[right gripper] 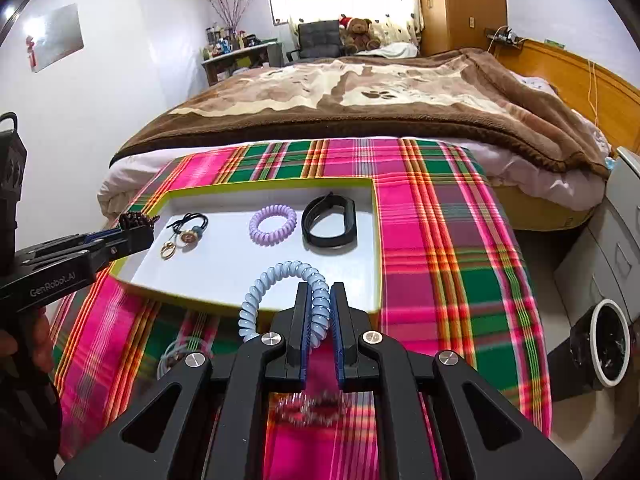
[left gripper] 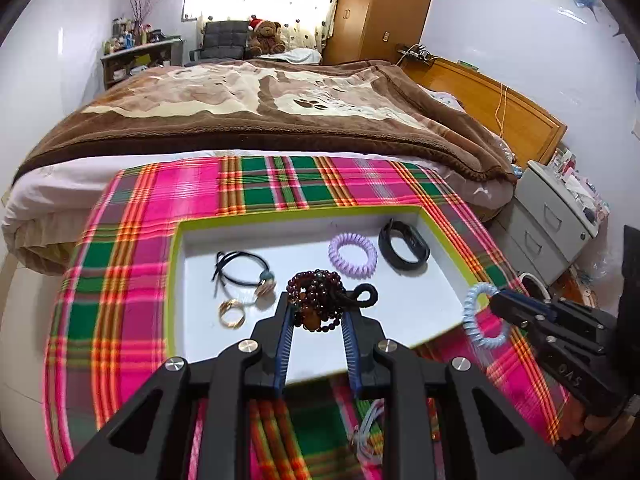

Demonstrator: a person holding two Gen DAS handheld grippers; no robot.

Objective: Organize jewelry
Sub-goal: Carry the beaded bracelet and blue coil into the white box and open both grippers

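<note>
A white tray with a lime rim (left gripper: 176,248) (right gripper: 376,216) lies on a plaid cloth. In it are a purple spiral hair tie (left gripper: 353,255) (right gripper: 273,225), a black band (left gripper: 403,245) (right gripper: 329,225), black cord ties (left gripper: 244,272) (right gripper: 188,229) and gold rings (left gripper: 231,312) (right gripper: 168,250). My left gripper (left gripper: 318,308) (right gripper: 136,232) is shut on a dark red bead bracelet (left gripper: 316,294) above the tray's near left part. My right gripper (right gripper: 320,300) (left gripper: 500,300) is shut on a light blue spiral hair tie (right gripper: 276,288) (left gripper: 476,316) over the tray's near edge.
The plaid cloth (left gripper: 120,260) (right gripper: 440,240) covers a table in front of a bed with a brown blanket (left gripper: 260,108). More jewelry lies on the cloth near me: white cords (left gripper: 370,432) (right gripper: 172,354) and a beaded piece (right gripper: 312,408). A grey drawer cabinet (left gripper: 556,216) and bin (right gripper: 608,344) stand right.
</note>
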